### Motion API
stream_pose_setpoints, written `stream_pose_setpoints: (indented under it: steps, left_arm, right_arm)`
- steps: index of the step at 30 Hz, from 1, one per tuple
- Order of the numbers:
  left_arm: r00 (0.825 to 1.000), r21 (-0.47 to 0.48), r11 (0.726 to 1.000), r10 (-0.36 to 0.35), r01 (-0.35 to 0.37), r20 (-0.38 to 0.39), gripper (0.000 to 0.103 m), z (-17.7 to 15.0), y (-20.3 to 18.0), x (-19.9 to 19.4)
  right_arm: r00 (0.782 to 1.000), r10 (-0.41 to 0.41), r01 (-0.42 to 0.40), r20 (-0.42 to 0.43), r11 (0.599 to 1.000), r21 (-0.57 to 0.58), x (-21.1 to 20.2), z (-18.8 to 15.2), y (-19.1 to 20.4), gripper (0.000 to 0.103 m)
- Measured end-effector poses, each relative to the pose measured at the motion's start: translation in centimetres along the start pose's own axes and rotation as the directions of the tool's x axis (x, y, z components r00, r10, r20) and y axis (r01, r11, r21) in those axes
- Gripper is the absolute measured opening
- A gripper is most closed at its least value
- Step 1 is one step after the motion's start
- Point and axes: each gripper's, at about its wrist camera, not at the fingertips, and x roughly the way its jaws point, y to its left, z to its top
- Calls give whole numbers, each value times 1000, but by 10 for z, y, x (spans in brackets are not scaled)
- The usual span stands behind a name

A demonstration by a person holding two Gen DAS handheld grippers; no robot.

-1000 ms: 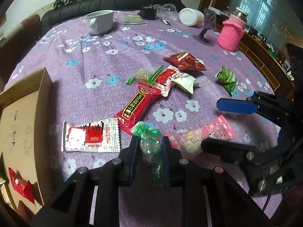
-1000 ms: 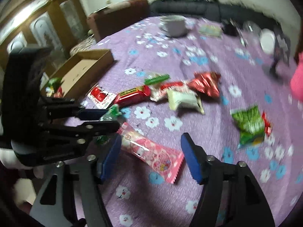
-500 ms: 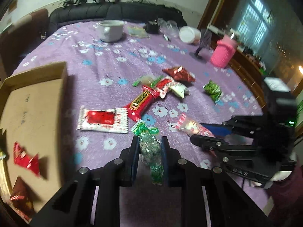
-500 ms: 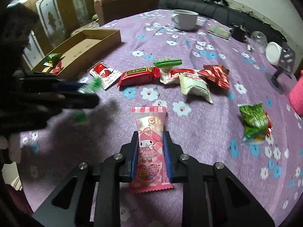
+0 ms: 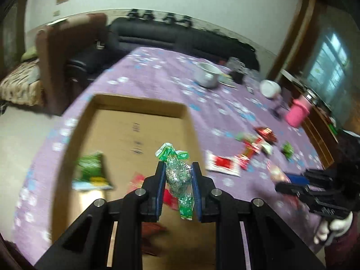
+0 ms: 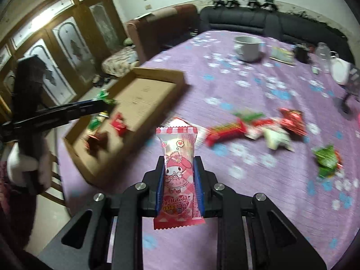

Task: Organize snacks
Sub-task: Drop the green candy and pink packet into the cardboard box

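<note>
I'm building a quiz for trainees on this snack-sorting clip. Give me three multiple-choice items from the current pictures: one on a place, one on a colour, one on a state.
1. Where is the left tool with its green clear-wrapped candy packet?
A. over the white mug
B. over the shallow brown cardboard box
C. off the table's edge

2. What colour is the cartoon-printed snack packet in the right tool?
A. pink
B. blue
C. yellow

3. What state is the right tool in?
A. open and empty
B. open around the packet
C. shut on the packet

Answers: 1 B, the box floor lies behind its tips in the left wrist view. 2 A, pink wrapper with red-and-white striped ends. 3 C, both pads press the packet's sides.
</note>
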Motion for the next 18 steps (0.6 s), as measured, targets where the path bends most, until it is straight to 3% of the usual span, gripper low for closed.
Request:
stream_pose_setpoints:
  steps: [8, 15, 18]
  left_arm:
    - [997, -69, 996, 48, -52, -57, 21, 25, 52, 40]
    - [995, -171, 985, -3, -14, -100, 22, 25, 80, 57]
    - [996, -182, 983, -28, 13, -81, 36, 25, 83, 52]
  right_arm:
    - [996, 83, -82, -19, 996, 31, 68, 49, 46, 26]
    - [995, 70, -67, -75, 997, 48, 128, 73, 61, 27]
    - [994, 70, -65, -82, 996, 61, 139, 72, 62, 31]
